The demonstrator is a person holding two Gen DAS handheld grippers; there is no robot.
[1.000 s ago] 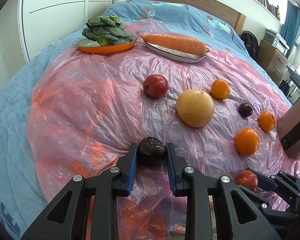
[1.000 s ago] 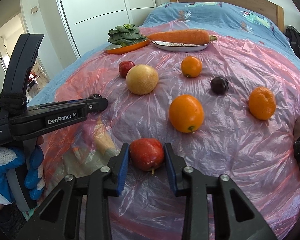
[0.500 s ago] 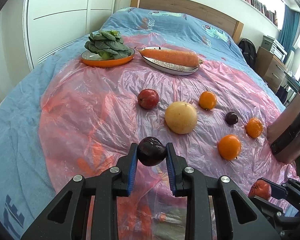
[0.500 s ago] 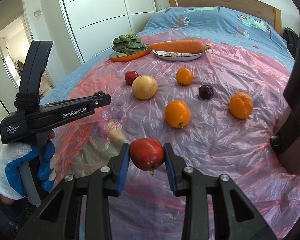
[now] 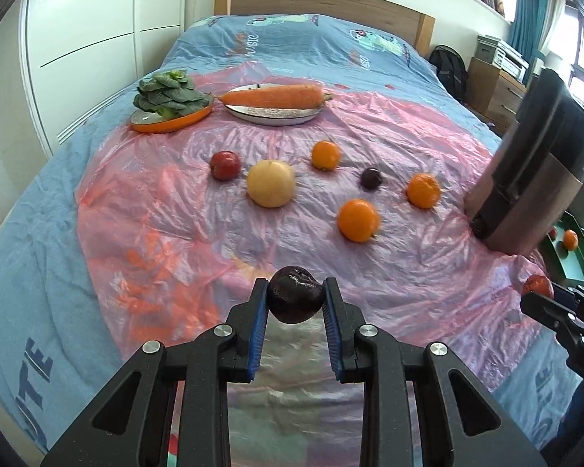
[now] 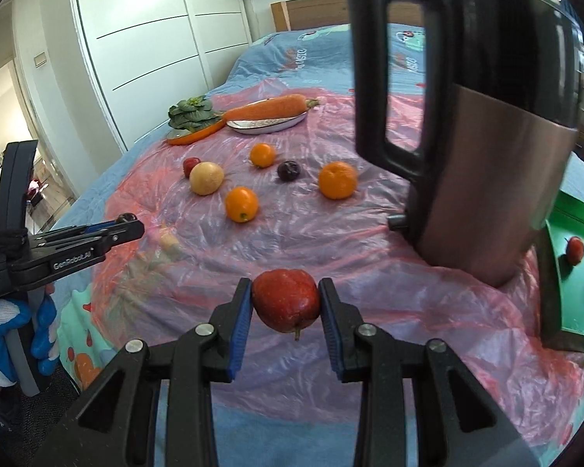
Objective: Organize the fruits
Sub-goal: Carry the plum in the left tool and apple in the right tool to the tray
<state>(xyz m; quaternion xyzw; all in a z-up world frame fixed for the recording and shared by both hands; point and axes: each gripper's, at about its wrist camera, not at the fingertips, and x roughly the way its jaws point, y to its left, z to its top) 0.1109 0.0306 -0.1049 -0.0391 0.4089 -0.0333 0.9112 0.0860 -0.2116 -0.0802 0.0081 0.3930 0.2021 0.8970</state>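
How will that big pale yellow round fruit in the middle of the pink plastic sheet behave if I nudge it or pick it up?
The big pale yellow round fruit is near-spherical, so a nudge would probably send it rolling. The crinkled pink plastic sheet looks slick and may slide under it. It is clearly bigger than the oranges, so likely heavier and a wide grip.

The left gripper (image 6: 126, 220), seen from the right wrist camera, carries the white brand "GenRobot.AI" on its side, and further back a small label "Data Acquisition System". The blue bedspread (image 5: 315, 43) has printed letters: "USIC" near the headboard, perhaps part of a longer word, and big dark letters "TE" at its near left edge.
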